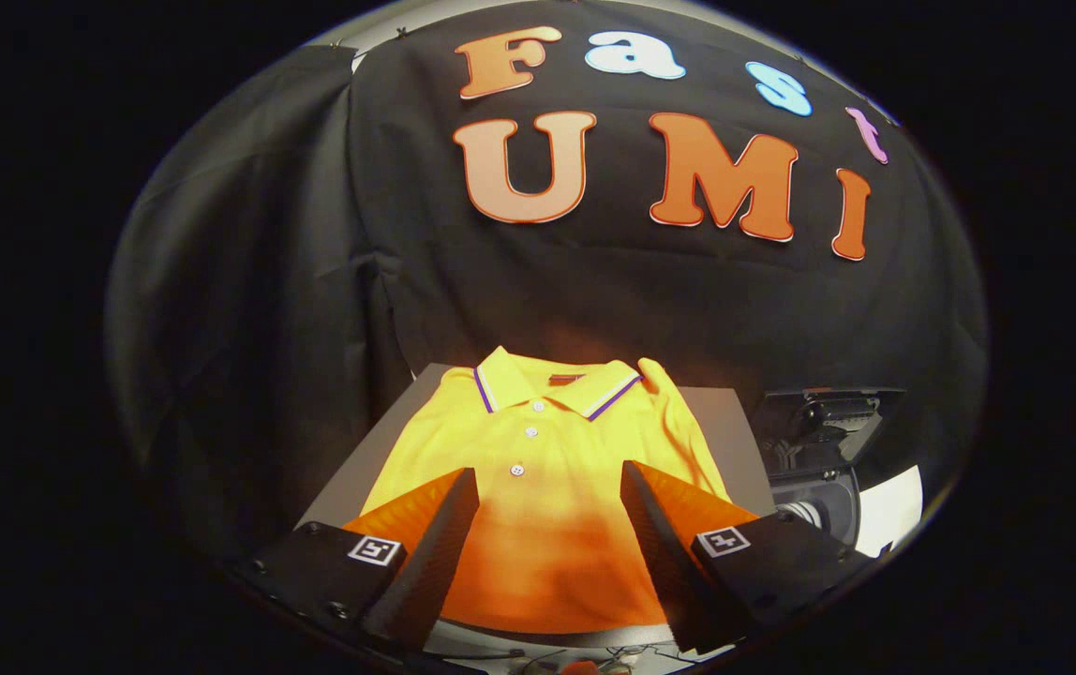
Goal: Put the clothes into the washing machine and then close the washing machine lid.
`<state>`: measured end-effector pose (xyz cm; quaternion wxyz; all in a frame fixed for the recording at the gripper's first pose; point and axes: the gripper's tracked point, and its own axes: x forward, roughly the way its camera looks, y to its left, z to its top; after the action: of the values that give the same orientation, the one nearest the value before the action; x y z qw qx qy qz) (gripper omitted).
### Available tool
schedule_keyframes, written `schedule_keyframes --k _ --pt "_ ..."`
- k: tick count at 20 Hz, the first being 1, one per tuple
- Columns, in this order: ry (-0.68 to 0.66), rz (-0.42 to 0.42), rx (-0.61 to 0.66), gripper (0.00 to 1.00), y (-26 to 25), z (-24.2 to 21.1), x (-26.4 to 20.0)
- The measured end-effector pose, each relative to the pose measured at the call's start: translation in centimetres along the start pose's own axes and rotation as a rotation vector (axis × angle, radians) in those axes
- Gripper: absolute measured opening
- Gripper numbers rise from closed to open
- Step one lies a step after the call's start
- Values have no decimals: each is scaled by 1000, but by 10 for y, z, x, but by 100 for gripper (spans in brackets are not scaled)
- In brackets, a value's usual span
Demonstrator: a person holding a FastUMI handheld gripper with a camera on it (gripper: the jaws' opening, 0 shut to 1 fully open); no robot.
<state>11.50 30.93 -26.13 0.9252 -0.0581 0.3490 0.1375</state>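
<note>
The tool hovers above the near part of a yellow polo shirt, angled down and forward over it, its two fingers spread wide apart with nothing gripped between them; whether they touch the fabric I cannot tell. The shirt lies flat, front up, on a grey surface. Its long axis runs straight away from the tool: the hem is nearest, under and between the fingers, and the striped collar points toward the booth's black cloth wall. The button placket lines up with the gap between the fingers. To the right of the surface, beside the right finger, stands the washing machine, with dark and white parts, its lid position unclear.
</note>
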Motion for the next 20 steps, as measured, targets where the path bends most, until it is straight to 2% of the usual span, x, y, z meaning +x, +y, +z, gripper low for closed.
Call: schedule_keyframes --k 4,11,17,19,20 --pt "68 -26 -16 99 6 -12 29" --pt "129 -55 -22 99 8 -25 48" --pt "138 12 52 98 11 -29 55" --pt "141 50 16 89 17 -30 53" --pt "145 63 12 79 20 -32 54"
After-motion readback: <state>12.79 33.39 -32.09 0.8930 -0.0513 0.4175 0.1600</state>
